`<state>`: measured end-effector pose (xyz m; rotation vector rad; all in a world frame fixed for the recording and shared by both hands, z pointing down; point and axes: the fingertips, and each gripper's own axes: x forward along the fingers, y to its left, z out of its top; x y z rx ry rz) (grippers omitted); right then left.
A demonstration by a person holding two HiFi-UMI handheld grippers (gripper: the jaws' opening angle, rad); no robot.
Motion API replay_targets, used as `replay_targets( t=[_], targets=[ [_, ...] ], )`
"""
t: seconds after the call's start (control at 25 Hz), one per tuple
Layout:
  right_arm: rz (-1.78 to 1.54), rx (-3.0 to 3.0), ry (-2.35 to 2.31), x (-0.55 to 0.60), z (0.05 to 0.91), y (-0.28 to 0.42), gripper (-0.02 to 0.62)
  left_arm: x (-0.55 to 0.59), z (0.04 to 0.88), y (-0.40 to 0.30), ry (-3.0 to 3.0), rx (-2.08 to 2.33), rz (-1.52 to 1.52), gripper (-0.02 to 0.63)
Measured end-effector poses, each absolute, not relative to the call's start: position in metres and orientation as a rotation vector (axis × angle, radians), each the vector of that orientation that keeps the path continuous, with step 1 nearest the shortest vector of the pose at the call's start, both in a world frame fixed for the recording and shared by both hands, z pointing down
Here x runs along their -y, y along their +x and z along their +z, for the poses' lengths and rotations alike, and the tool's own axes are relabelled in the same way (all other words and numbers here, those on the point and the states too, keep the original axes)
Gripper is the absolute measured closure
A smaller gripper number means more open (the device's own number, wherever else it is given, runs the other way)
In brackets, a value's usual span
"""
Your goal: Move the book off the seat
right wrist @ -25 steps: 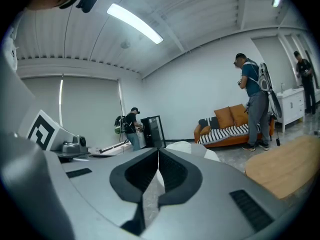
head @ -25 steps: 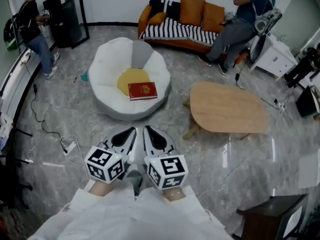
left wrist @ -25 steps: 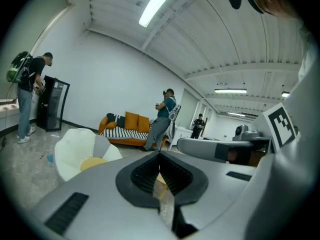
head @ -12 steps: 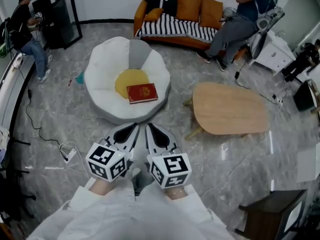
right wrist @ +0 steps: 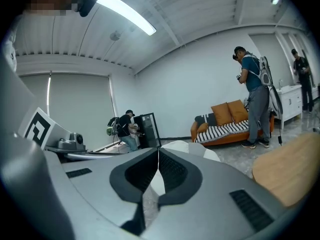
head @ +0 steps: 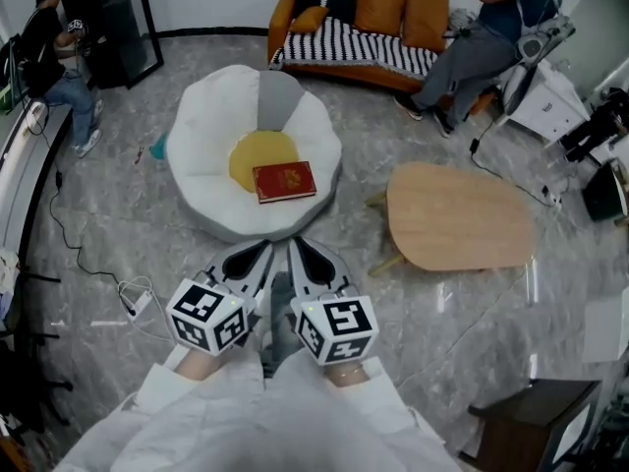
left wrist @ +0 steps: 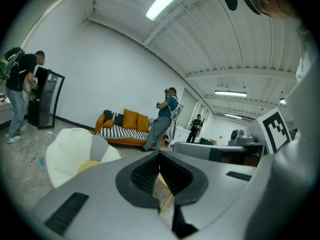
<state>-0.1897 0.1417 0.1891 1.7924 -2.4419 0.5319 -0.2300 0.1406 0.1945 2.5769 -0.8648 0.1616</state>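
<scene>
A red book (head: 285, 181) lies flat on the yellow cushion of a white beanbag seat (head: 206, 155) on the floor ahead of me. My left gripper (head: 263, 256) and right gripper (head: 293, 252) are held side by side close to my body, pointing at the seat's near edge and well short of the book. Both are shut with nothing between their jaws. In the left gripper view the shut left gripper (left wrist: 160, 155) points past the beanbag seat (left wrist: 75, 151). The right gripper (right wrist: 158, 153) shows its jaws shut too; the book is hidden in both gripper views.
An oval wooden table (head: 457, 214) stands right of the seat. An orange striped sofa (head: 364, 28) lies behind, with a person (head: 482, 42) beside it; another person (head: 54, 47) stands by a black cabinet at far left. A cable and power strip (head: 133, 293) lie at left, dark furniture (head: 536, 426) at lower right.
The view has shifted slightly, so the seat and book sit a little nearer the gripper tips. Both grippers stay shut, side by side.
</scene>
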Motion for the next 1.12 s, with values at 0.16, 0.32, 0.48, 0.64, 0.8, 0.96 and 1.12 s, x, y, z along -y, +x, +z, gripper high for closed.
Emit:
replay_targets(
  t=[0.16,0.32,0.48,0.64,0.8,0.96,1.12],
  targets=[
    [0.547,2.459,1.757,-0.106,0.191,-0.183,0.583,-0.107,0.197,-0.223,2.566,0.877,0.170,0.600],
    [0.548,2.489,1.739,-0.059,0.190,-0.171,0.583,-0.060,0.198,-0.211,2.557,0.897,0.170,0.600],
    [0.561,2.495,1.731,-0.011,0.190,-0.156,0.583,-0.015,0.197,-0.197,2.555,0.893,0.167,0.600],
    [0.555,2.523,1.701,0.037,0.184,-0.142,0.583,0.032,0.194,-0.182,2.541,0.916,0.146,0.600],
    [0.581,2.536,1.679,0.078,0.187,-0.126,0.583,0.072,0.197,-0.163,2.530,0.919,0.147,0.600],
    [0.580,2.544,1.641,0.112,0.190,-0.114,0.583,0.106,0.203,-0.148,2.509,0.926,0.146,0.600],
    [0.590,2.549,1.638,0.135,0.190,-0.102,0.583,0.130,0.205,-0.138,2.512,0.935,0.169,0.600]
  ],
)
